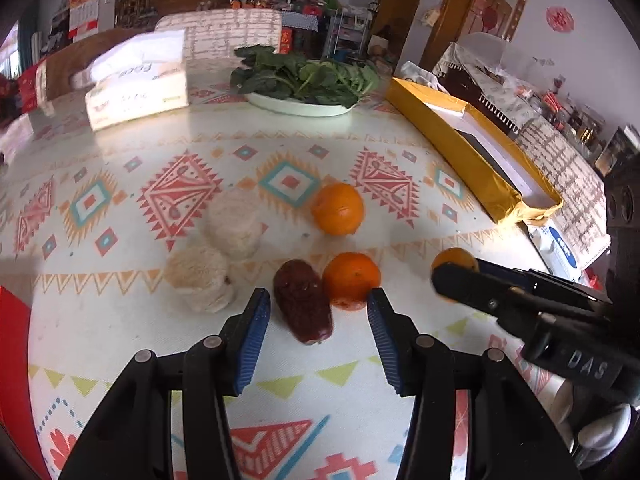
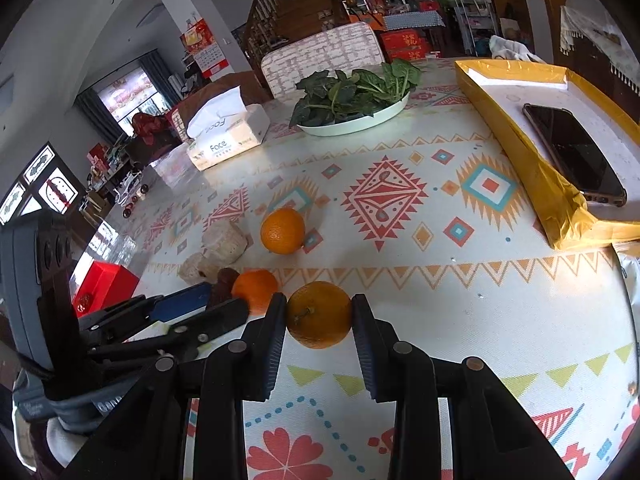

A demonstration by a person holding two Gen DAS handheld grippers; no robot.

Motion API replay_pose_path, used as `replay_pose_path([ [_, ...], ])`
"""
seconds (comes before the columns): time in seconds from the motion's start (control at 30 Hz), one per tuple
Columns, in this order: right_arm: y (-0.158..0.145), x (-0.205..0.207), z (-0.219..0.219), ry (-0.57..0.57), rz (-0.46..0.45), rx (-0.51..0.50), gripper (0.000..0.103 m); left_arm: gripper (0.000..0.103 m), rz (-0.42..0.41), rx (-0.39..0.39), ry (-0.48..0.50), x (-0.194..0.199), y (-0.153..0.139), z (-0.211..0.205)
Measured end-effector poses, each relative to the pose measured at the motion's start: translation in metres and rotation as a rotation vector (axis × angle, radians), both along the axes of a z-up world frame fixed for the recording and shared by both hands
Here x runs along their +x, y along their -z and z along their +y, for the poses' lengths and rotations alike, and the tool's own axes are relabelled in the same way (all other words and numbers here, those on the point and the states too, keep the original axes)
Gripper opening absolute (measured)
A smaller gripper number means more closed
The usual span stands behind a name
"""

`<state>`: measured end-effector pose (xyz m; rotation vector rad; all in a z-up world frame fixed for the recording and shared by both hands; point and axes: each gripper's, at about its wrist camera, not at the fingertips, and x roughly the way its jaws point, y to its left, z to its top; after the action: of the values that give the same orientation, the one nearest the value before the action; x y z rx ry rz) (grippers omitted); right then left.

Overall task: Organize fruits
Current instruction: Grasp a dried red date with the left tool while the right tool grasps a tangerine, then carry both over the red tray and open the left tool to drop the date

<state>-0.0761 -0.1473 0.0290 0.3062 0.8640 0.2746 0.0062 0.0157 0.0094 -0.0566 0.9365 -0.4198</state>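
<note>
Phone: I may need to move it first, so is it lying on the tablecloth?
No, the phone lies inside the yellow box, not on the tablecloth.

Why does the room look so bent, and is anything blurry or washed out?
Both views: a fisheye lens curves the walls and table edges. Left view: the tissue box is smeared and overexposed. Right view: sharper, with glare on the table behind it.

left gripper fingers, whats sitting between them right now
A dark red fruit lies between the open left gripper fingers, untouched; the left wrist view shows it.
</note>
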Motion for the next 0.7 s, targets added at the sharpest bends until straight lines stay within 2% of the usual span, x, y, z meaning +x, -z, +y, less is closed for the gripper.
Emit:
replay_pose_path([
  [0.13, 0.000, -0.001, -0.002, 0.001, 0.001, 0.010, 0.036, 0.049, 0.023, -0.016, -0.030, 0.006, 0.003, 0.012],
  [0.17, -0.001, -0.001, -0.002, 0.001, 0.000, 0.011, 0.036, 0.048, 0.020, -0.008, -0.029, 0.006, 0.003, 0.012],
  [0.23, -0.001, 0.000, -0.002, 0.001, 0.001, 0.013, 0.036, 0.038, 0.011, 0.019, -0.018, 0.006, 0.003, 0.007],
  [0.27, -0.001, -0.001, -0.002, 0.002, 0.003, 0.015, 0.036, 0.037, 0.009, 0.031, -0.011, 0.006, 0.003, 0.004],
  [0.43, -0.001, -0.001, -0.002, 0.003, -0.002, 0.015, 0.036, 0.036, -0.006, 0.096, 0.011, 0.011, 0.005, -0.018],
  [0.57, -0.001, -0.001, -0.002, 0.003, -0.002, 0.015, 0.036, 0.035, -0.022, 0.112, 0.017, 0.014, 0.005, -0.028],
  [0.6, -0.001, -0.001, -0.002, 0.003, -0.002, 0.016, 0.036, 0.028, -0.027, 0.116, 0.015, 0.013, 0.005, -0.029],
  [0.7, -0.001, -0.001, -0.002, 0.003, -0.006, 0.018, 0.036, 0.027, -0.039, 0.130, 0.007, 0.008, 0.003, -0.027],
])
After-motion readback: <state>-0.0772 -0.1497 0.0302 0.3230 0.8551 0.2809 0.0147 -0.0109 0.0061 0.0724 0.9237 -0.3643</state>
